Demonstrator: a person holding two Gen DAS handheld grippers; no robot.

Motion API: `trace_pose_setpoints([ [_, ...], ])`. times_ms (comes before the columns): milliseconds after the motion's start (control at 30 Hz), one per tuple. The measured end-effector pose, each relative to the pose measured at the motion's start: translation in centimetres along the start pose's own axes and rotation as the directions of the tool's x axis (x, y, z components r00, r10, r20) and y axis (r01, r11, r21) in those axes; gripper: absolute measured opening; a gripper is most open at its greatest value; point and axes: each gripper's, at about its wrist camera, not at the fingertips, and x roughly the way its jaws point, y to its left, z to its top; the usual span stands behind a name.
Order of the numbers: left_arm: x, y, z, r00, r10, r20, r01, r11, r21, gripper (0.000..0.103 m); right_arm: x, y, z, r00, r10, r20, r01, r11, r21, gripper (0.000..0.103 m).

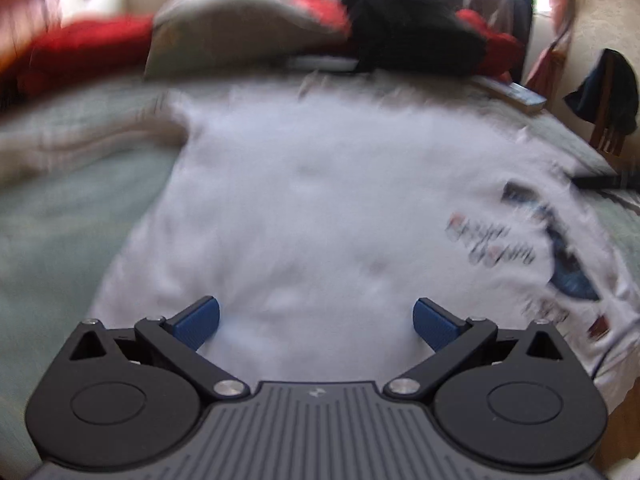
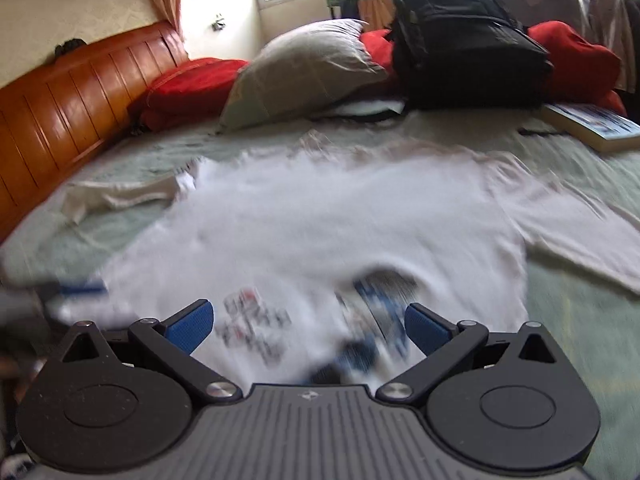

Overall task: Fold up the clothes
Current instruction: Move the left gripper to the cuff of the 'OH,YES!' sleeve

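A white T-shirt [image 1: 320, 208] [image 2: 340, 216] with a blue and red print lies spread flat on the pale green bed sheet [image 1: 60, 232] [image 2: 580, 320]. Its sleeves reach out to both sides. My left gripper [image 1: 316, 320] hovers open over the shirt's near plain part, blue pads wide apart and nothing between them. My right gripper [image 2: 308, 324] is open too, above the printed area near the hem. In the right wrist view a blurred blue-tipped gripper [image 2: 76, 292] shows at the left edge. Both views are smeared by motion.
At the head of the bed lie a grey pillow [image 2: 304, 68], red cushions [image 2: 188, 88] and a black backpack [image 2: 468, 40]. A book [image 2: 592, 124] rests at the far right. A wooden headboard [image 2: 60, 112] runs along the left. A chair with dark clothes [image 1: 608, 96] stands beside the bed.
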Motion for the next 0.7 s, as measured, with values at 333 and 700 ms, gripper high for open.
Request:
trace_pose_setpoints([
  [333, -2.0, 5.7, 0.6, 0.999, -0.014, -0.036, 0.012, 0.998, -0.061, 0.102, 6.6, 3.3, 2.9, 0.991, 0.114, -0.067, -0.113, 0.993, 0.017, 0.103],
  [700, -0.3, 22.2, 6.3, 0.973, 0.229, -0.005, -0.227, 0.958, -0.177, 0.102, 9.2, 6.6, 5.4, 0.977, 0.196, -0.079, -0.198, 0.980, -0.011, 0.103],
])
